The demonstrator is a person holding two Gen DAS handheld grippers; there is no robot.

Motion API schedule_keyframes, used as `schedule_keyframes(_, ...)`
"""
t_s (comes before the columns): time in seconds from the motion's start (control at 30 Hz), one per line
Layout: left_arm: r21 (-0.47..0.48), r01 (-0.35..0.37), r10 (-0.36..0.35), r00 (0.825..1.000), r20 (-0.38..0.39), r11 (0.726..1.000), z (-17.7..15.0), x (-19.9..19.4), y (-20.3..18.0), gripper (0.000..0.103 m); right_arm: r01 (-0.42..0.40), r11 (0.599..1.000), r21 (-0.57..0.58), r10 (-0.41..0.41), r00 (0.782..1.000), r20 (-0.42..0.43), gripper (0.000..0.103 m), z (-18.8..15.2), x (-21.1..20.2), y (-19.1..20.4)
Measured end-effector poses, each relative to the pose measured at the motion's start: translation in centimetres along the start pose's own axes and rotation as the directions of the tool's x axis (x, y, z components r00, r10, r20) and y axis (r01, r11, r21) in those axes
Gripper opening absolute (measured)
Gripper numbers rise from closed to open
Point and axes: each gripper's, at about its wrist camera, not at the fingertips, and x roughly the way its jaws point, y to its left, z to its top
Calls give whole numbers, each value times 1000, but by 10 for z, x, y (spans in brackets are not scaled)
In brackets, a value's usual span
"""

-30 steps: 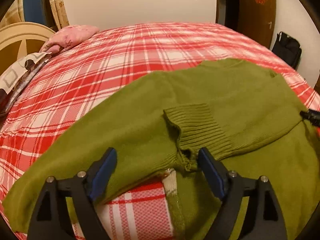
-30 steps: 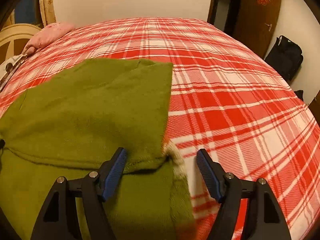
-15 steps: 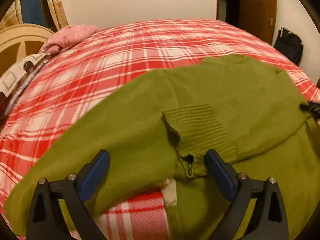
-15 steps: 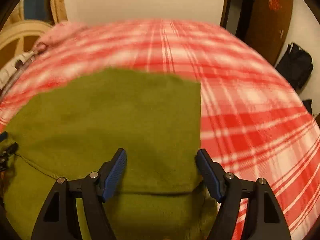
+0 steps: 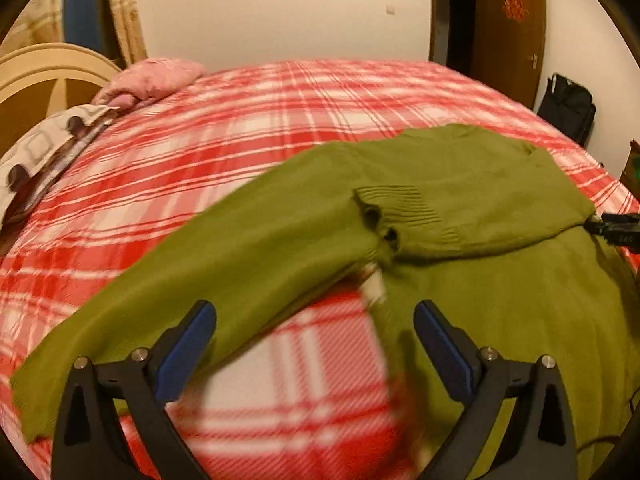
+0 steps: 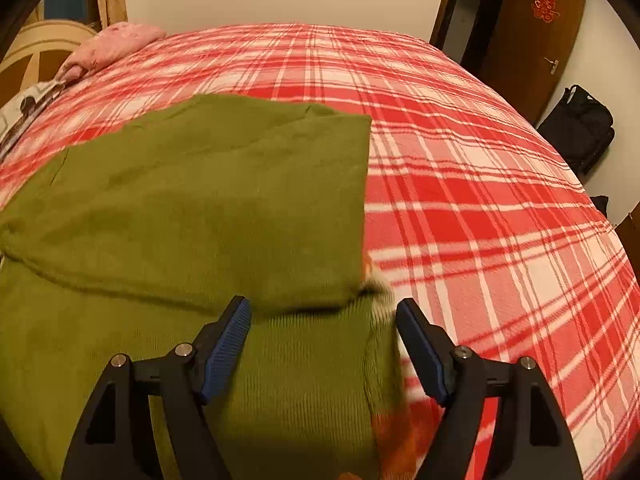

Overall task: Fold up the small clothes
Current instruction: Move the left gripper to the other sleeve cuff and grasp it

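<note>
Green knit fills the near part of both views: a sweater (image 5: 460,184) lies spread on the red plaid bedcover (image 5: 280,112), and it is the garment to be folded. Judging by how it lies, the fold is only partly done. On the right side, one sleeve is laid across the body, its ribbed cuff (image 5: 400,208) resting near the middle of the chest, and the right wrist view shows a straight folded edge (image 6: 366,200) there. The left sleeve (image 5: 200,264) stretches out toward the near left, not yet brought in. Folding that sleeve and then doubling the body appear to be what remains.

The left gripper (image 5: 316,340) hovers with its jaws wide apart and nothing between them, above the bare cover beside the outstretched sleeve. The right gripper (image 6: 324,340) also stands apart, over the near right edge of the knit, clamping nothing.

Motion blur smears the pale patch at the hem, so what it is cannot be told. The sweater's near hem is cut off, and the neckline is hard to make out.
</note>
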Motion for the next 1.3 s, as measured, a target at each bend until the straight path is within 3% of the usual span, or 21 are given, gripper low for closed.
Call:
schedule_keyframes(0.1, -33, -47, 48, 999, 25, 998, -10, -24, 32, 102, 9, 1000, 2, -9, 1000, 23, 76, -9, -14, -3)
schedule_keyframes(0.27, -126, -190, 196, 980, 40, 974, -26, -54, 104, 102, -53, 999, -1, 53, 995, 83, 76, -26, -48, 4)
schedule_keyframes(0.37, -209, -279, 290, 957, 23, 937, -41, -67, 153, 102, -83, 996, -38, 88, 988, 127, 76, -33, -69, 18)
schedule_keyframes(0.53, -333, -343, 362, 932, -4, 878, -64, -71, 203, 101, -136, 985, -109, 153, 975, 163, 76, -39, -92, 49)
schedule_keyframes(0.8, -442, -302, 319, 947, -37, 845, -88, -53, 229, 96, -190, 963, -190, 223, 960, 170, 76, -48, -114, 94)
schedule_keyframes(0.9, -465, -318, 333, 942, -54, 826, -95, -47, 237, 95, -199, 955, -220, 238, 957, 166, 76, -54, -117, 107)
schedule_keyframes(0.97, -480, -297, 309, 949, -56, 825, -100, -43, 243, 87, -201, 949, -241, 243, 957, 158, 76, -58, -117, 115)
schedule_keyframes(1.13, -490, -270, 292, 956, -32, 829, -100, -42, 247, 87, -206, 945, -253, 247, 958, 145, 76, -64, -114, 127)
schedule_keyframes(1.2, -496, -259, 286, 958, -21, 829, -100, -42, 248, 83, -214, 943, -255, 256, 956, 142, 76, -65, -114, 130)
schedule_keyframes(1.3, -495, -239, 271, 963, -7, 836, -101, -44, 247, 64, -219, 939, -266, 263, 955, 140, 76, -69, -115, 137)
